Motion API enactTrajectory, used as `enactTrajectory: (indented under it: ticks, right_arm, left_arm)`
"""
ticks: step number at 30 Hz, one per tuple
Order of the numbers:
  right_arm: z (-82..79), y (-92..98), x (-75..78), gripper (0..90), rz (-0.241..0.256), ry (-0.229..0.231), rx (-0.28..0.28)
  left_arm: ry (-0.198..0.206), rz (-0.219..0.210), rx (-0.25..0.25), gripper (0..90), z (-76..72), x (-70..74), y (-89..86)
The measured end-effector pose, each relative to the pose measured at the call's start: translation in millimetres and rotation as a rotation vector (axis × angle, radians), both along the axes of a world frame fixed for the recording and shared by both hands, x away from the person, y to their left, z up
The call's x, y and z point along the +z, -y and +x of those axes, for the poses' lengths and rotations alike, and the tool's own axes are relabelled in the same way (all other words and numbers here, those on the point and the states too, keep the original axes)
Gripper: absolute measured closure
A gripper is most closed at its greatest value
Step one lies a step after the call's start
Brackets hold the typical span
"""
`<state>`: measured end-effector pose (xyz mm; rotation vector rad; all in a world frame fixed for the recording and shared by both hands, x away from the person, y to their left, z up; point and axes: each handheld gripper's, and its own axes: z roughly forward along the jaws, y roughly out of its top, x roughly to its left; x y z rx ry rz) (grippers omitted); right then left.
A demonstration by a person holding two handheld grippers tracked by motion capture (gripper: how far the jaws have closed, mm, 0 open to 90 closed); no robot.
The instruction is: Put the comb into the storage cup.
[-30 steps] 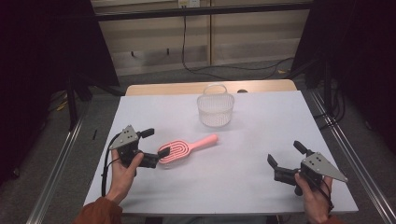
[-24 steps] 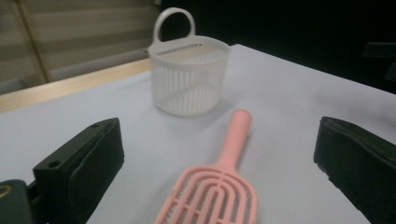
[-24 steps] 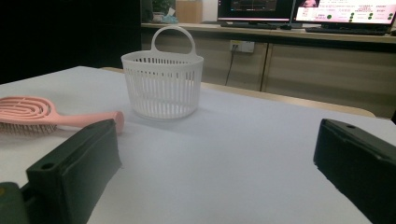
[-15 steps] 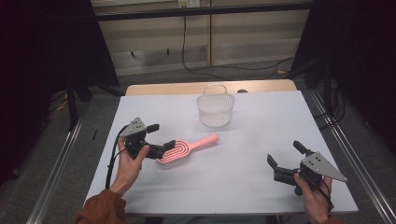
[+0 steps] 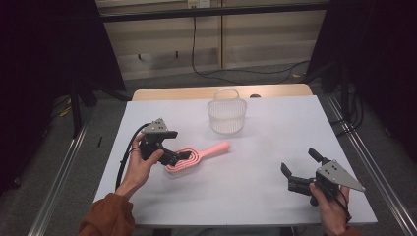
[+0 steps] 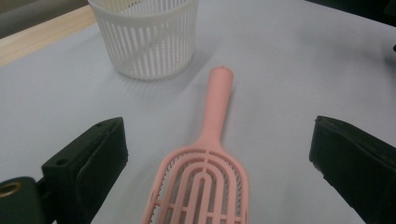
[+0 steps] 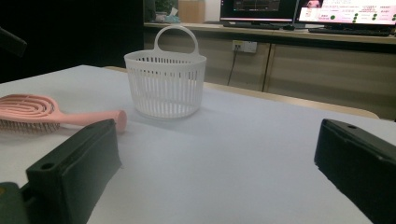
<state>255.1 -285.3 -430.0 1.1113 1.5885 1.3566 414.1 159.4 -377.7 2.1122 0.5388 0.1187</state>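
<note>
A pink vented hairbrush [image 5: 195,156] lies flat on the white table [image 5: 275,142], its handle pointing right and away toward a white slatted basket [image 5: 226,115] with a hoop handle. My left gripper [image 5: 179,146] is open and low over the brush's head end, one jaw on each side. In the left gripper view the hairbrush [image 6: 205,186] runs up between the spread jaws of the left gripper [image 6: 218,140] toward the basket [image 6: 147,35]. My right gripper [image 5: 299,162] is open and holds nothing near the front right edge. The right gripper view shows that gripper [image 7: 217,137], the basket [image 7: 166,84] and the brush [image 7: 42,112].
A wooden strip [image 5: 196,93] runs along the table's far edge behind the basket. Metal rails [image 5: 59,182] flank the table on both sides. Cables lie on the floor beyond. Monitors [image 7: 345,11] stand on a counter in the right gripper view.
My left gripper has moved right and forward to the brush and now straddles its head. The right gripper and the brush have stayed put.
</note>
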Motion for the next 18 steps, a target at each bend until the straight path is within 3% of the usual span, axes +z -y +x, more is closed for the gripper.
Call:
enactTrajectory:
  ticks: [2, 3, 7, 9, 11, 16, 18]
  right_arm:
    - [-0.4, 0.1, 0.3, 0.0, 0.0, 0.001, 0.0]
    - [-0.4, 0.1, 0.3, 0.0, 0.0, 0.001, 0.0]
    - [-0.2, 0.1, 0.4, 0.0, -0.001, 0.003, 0.0]
    - [0.1, 0.1, 0.2, 0.0, 0.0, 0.002, 0.001]
    - [0.3, 0.0, 0.1, 0.0, 0.0, 0.001, 0.0]
    - [0.2, 0.3, 0.0, 0.0, 0.002, 0.001, 0.002]
    - [0.0, 0.7, -0.1, 0.0, 0.0, -0.002, 0.002]
  left_arm:
    - [-0.032, 0.024, -0.027, 4.7, 2.6, -1.4, 1.5]
    - [-0.024, 0.054, -0.037, 5.1, 3.6, -1.9, 2.4]
    - [-0.035, 0.099, -0.053, 4.2, 7.9, -4.6, 5.1]
    - [-0.083, 0.104, -0.058, 4.3, 11.1, -5.8, 6.3]
    - [-0.076, 0.118, -0.047, 4.4, 13.4, -6.9, 7.9]
    - [-0.126, 0.132, -0.05, 4.1, 22.1, -15.5, 10.9]
    - [-0.112, 0.145, -0.062, 4.3, 22.9, -16.9, 12.2]
